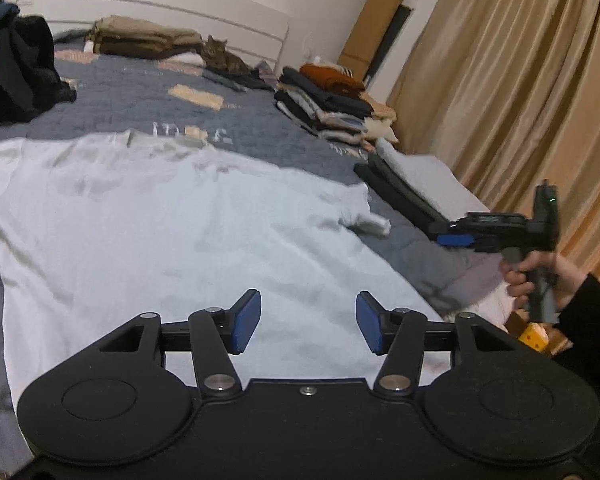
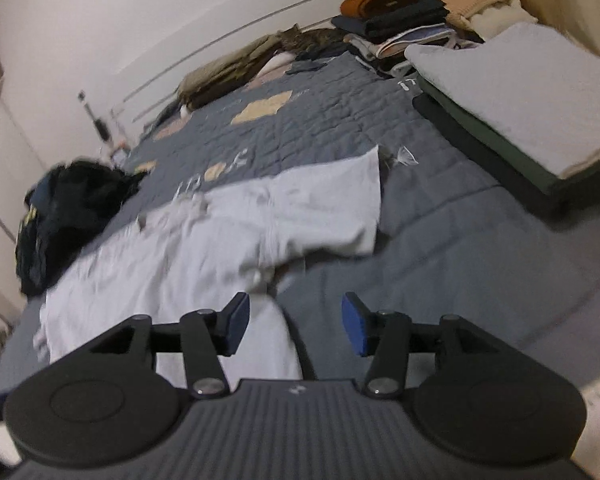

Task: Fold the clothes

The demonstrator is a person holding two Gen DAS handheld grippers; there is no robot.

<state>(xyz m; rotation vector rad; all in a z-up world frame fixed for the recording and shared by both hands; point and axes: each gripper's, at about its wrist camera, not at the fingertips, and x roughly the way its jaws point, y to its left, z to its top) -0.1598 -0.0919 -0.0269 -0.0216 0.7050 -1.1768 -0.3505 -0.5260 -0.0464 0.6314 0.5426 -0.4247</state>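
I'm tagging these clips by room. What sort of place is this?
A bedroom, most likely: a bed with a grey quilt and white headboard, tan curtains, and folded clothes stacked on the quilt.

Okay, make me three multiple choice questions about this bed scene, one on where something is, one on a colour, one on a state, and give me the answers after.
1. Where is the cat?
A. on the white shirt
B. at the head of the bed beside the folded brown stack
C. on the floor

2. What colour is the shirt spread on the quilt?
A. white
B. red
C. black

3. How is the left gripper?
A. shut on the shirt
B. open with nothing between its jaws
C. shut on a sock

Answers: 1 B, it lies next to the brown stack by the headboard. 2 A, the cloth is plainly white. 3 B, its blue pads stand apart above the shirt.
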